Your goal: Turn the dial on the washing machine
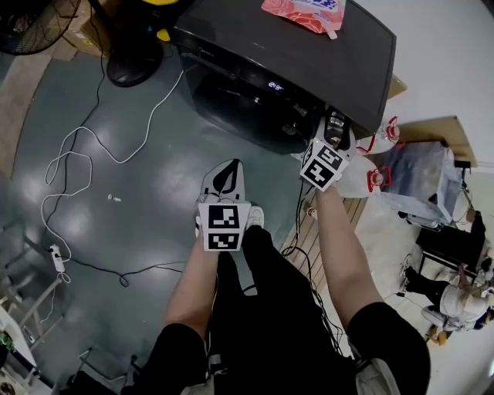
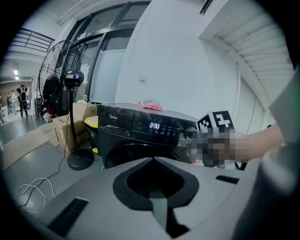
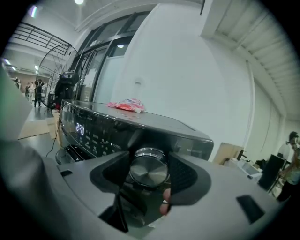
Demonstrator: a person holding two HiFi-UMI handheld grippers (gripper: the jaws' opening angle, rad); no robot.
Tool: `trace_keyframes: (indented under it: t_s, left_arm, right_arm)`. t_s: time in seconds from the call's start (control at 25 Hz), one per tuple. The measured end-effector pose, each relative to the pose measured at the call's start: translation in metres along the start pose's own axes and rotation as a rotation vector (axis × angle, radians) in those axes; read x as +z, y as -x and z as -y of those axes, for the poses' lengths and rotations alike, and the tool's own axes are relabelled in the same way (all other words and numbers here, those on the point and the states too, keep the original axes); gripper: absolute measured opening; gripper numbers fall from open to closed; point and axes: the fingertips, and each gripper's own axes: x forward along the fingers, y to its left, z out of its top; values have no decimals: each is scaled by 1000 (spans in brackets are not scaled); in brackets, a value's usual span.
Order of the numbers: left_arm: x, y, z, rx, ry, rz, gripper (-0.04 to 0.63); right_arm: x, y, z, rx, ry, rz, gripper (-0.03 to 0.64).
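Silver dial (image 3: pixel 149 171) on washing machine (image 3: pixel 101 129): gripping it between right gripper (image 3: pixel 149 161) jaws, one either side; holding left gripper (image 2: pixel 152 160) jaws closed, empty.

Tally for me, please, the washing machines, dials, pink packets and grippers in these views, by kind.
Washing machine: 1
Dial: 1
Pink packet: 1
Grippers: 2, left gripper and right gripper
Total: 5
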Motion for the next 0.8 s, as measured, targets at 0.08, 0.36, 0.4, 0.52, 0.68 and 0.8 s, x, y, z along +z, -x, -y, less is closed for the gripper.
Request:
trace_keyframes:
  t_s: [0.08,0.36,0.4,0.52,0.68,0.8]
  left_arm:
    - [2,-1,4,-4,-4,-1,11]
    - [9,-2,9,-4,-10,-9,11]
    - [10,-2,9,-3,-13,-11,11]
    - [13,-2,10,-6,-22,-18,11]
    - [17,1,11,-9,-38,-25,11]
    - [19,4,10,-6,-50,-28,11]
  right_arm:
    - [0,0,1,4,-6,0,264]
    - [0,1,2,15,-15,4,264]
    - [0,1,2,16,-23,5,264]
    - [-1,0,3,38,-73,7,264]
    - [-1,1,8,80,-227,5,264]
    - [-2,1,12,88,-347,-12,264]
